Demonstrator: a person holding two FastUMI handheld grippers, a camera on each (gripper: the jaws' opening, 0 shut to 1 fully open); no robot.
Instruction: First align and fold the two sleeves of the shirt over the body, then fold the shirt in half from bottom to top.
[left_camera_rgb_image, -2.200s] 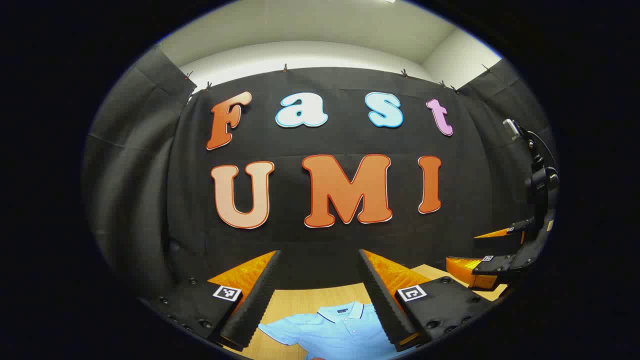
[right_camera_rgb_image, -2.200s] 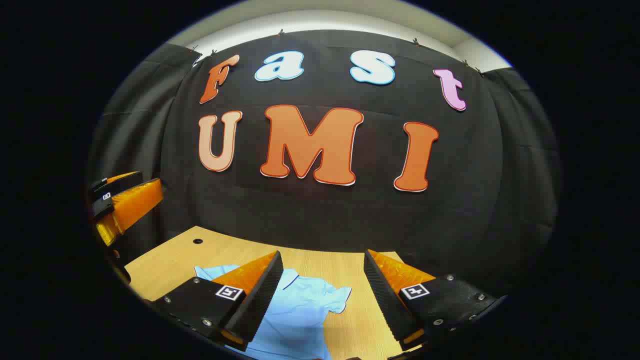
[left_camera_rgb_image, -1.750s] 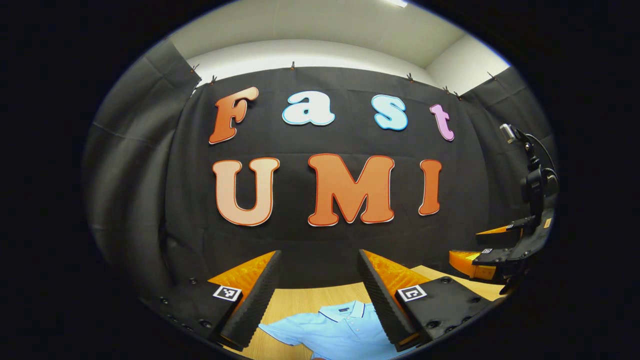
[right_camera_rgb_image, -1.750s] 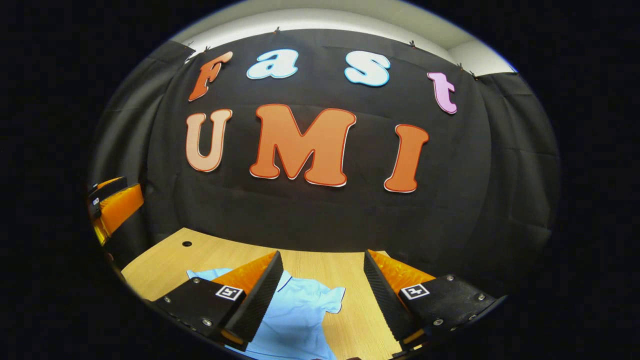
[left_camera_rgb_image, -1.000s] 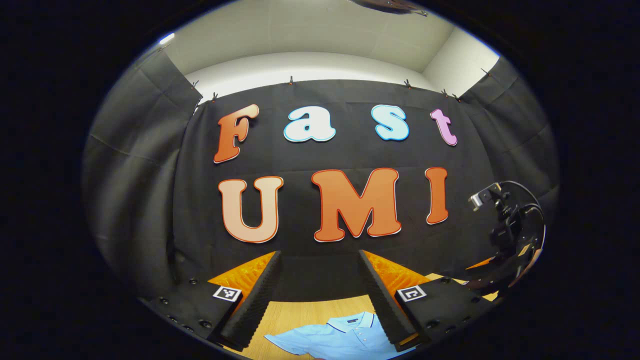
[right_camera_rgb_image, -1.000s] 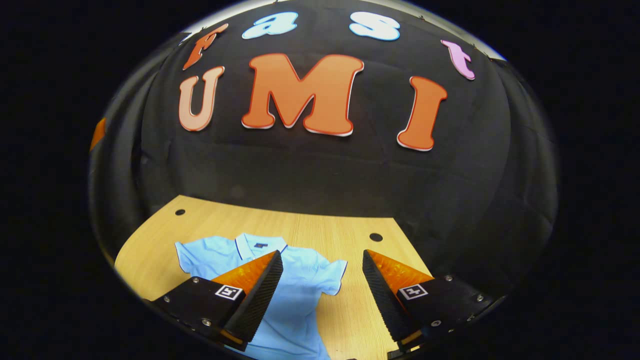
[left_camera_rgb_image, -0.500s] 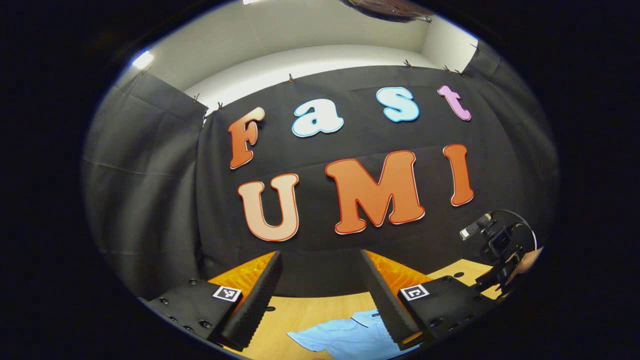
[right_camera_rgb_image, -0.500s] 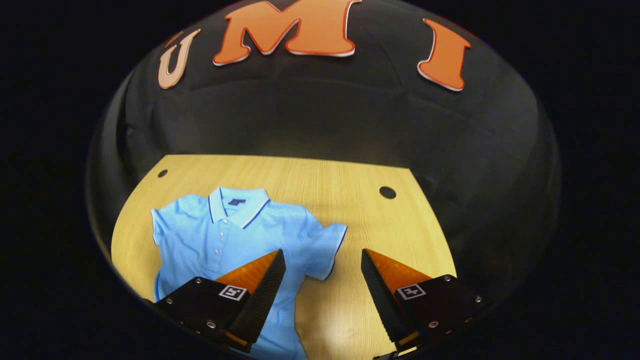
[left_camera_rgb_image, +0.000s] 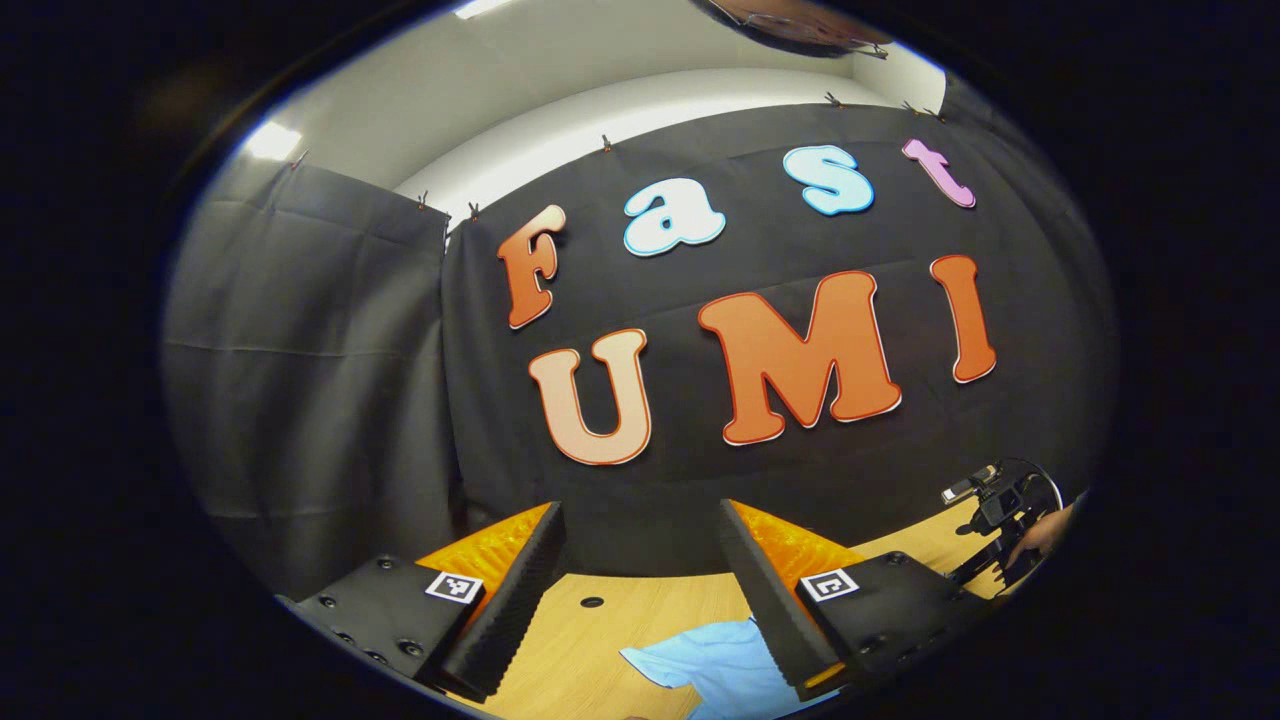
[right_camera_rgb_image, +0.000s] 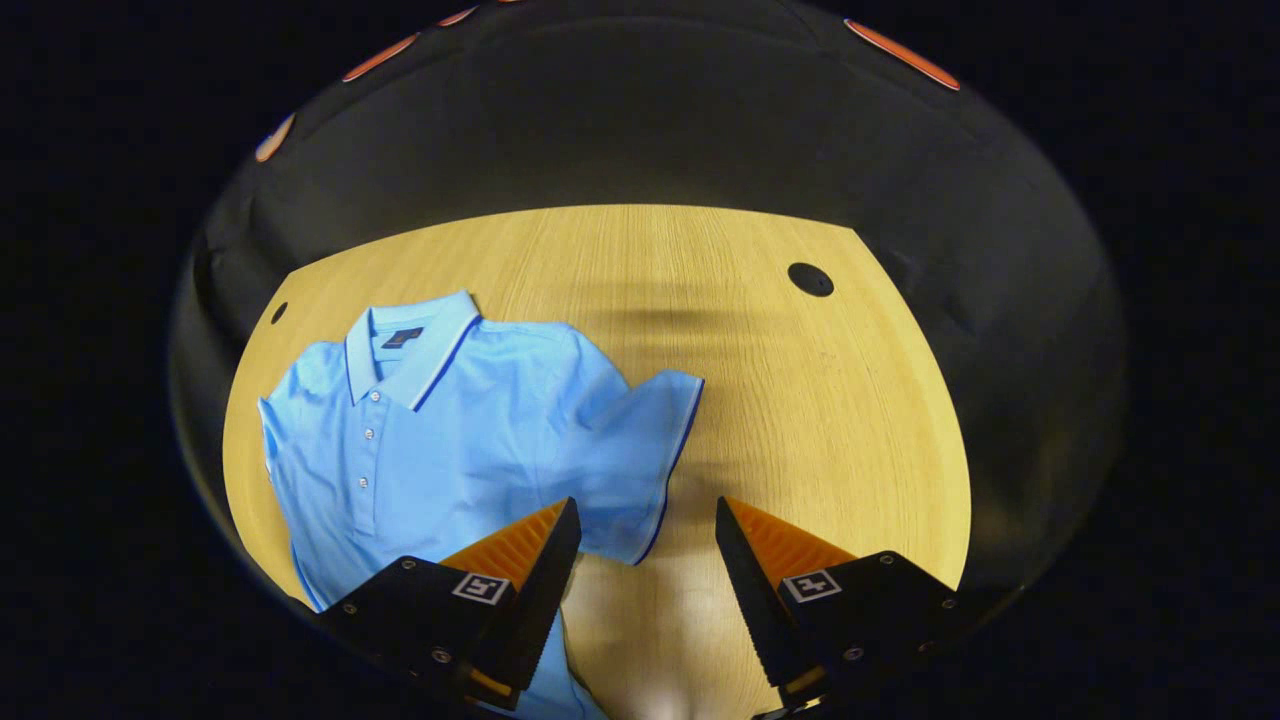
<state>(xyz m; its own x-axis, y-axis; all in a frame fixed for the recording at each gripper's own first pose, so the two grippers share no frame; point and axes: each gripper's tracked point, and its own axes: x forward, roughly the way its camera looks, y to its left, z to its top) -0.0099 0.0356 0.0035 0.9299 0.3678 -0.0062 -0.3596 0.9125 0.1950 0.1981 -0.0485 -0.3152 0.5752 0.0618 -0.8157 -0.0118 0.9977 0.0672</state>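
Observation:
A light blue polo shirt (right_camera_rgb_image: 440, 440) lies flat and face up on the wooden table (right_camera_rgb_image: 800, 400), collar toward the far left. Its right sleeve (right_camera_rgb_image: 640, 450) spreads out with a dark-trimmed cuff. My right gripper (right_camera_rgb_image: 640, 520) hovers open above the table, with that sleeve's lower edge just ahead of its fingertips and nothing between its fingers. My left gripper (left_camera_rgb_image: 640, 520) is open, held high and pointing at the back wall; part of the shirt (left_camera_rgb_image: 720, 670) shows low between its fingers. The right gripper (left_camera_rgb_image: 1000, 520) and the hand holding it sit at the far right of the left gripper view.
The table has round cable holes at its far right (right_camera_rgb_image: 810, 279) and far left (right_camera_rgb_image: 279, 312). Black cloth walls close the booth behind and beside the table. Bare tabletop stretches to the right of the shirt.
My right gripper has tilted down and come closer to the shirt's right sleeve. My left gripper has swung to the left, so the shirt slid toward the right in its view.

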